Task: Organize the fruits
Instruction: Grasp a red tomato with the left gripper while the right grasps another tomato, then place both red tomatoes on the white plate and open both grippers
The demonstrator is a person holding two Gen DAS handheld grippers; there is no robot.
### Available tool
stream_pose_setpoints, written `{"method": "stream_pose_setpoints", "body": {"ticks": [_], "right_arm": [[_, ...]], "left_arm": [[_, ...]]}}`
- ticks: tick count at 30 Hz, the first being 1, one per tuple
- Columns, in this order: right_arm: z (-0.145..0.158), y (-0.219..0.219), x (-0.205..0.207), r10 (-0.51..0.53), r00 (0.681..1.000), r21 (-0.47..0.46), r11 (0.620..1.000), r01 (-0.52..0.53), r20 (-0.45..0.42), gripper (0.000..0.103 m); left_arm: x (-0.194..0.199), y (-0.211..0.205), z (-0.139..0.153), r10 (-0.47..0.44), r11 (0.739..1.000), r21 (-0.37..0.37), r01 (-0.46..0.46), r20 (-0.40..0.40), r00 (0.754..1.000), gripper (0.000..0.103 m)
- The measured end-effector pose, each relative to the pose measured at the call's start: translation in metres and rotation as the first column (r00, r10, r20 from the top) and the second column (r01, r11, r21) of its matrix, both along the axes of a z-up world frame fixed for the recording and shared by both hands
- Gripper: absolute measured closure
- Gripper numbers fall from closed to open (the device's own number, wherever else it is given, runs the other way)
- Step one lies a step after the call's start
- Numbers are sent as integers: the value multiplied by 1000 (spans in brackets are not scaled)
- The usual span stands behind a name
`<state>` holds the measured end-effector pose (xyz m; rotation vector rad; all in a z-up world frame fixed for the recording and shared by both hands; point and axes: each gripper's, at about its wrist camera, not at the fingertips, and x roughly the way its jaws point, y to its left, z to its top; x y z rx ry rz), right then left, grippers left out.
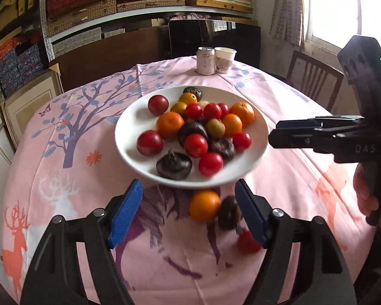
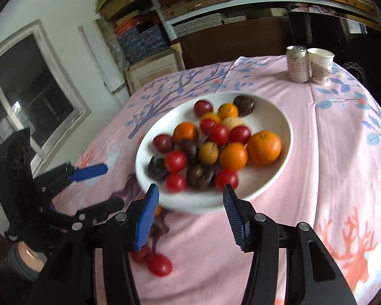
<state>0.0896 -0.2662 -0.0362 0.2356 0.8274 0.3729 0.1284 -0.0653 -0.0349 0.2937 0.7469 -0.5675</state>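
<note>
Room: shelves of woven boxes stand behind a round table with a pink tablecloth (image 1: 94, 137) printed with trees and deer.
Landmark: white plate (image 1: 129, 137) sits in the middle of the table, full of fruits.
Fruits on plate: oranges, red tomatoes (image 1: 195, 145), a greenish kiwi (image 1: 215, 127) and dark brown chestnut-like pieces lie touching one another.
Fruits off plate: one orange (image 1: 204, 205), one dark piece (image 1: 228, 215) and one red tomato (image 1: 246, 241) lie on the cloth just beside the near rim of the plate.
Left gripper (image 1: 189, 213): jaws are apart with nothing between the blue pads; the loose orange lies beyond the gap, near the right-hand pad, and the tomato is partly hidden by that pad.
Right gripper (image 2: 189, 216): jaws are apart and empty, over the near rim of the plate; two red tomatoes (image 2: 159, 264) lie on the cloth below its left-hand pad.
Behind plate: a can (image 1: 205, 60) and a paper cup (image 1: 224, 59) stand touching at the far table edge.
Writing: "DAS" is readable on the right gripper body; the characters on the can are too small to read.
</note>
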Motion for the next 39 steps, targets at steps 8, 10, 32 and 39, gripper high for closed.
{"method": "stream_pose_setpoints", "body": {"ticks": [8,10,32,39], "right_arm": [[-39,44,-36,115,991,-101,987,-122,-71,51],[-46,47,-29,132,985,-70,988,-140,-110,62],[-32,-27,-54,-2,1000,149,989,1,9,74],[8,-24,-26,5,1000,116,993,-7,16,74]], "left_arm": [[-61,12,-24,-46,997,66,46,5,999,30],[-67,8,-30,-49,995,81,50,-6,999,30],[-53,-27,-35,19,1000,15,-17,-131,991,75],[-33,-13,16,44,998,-41,-46,-41,998,75]]}}
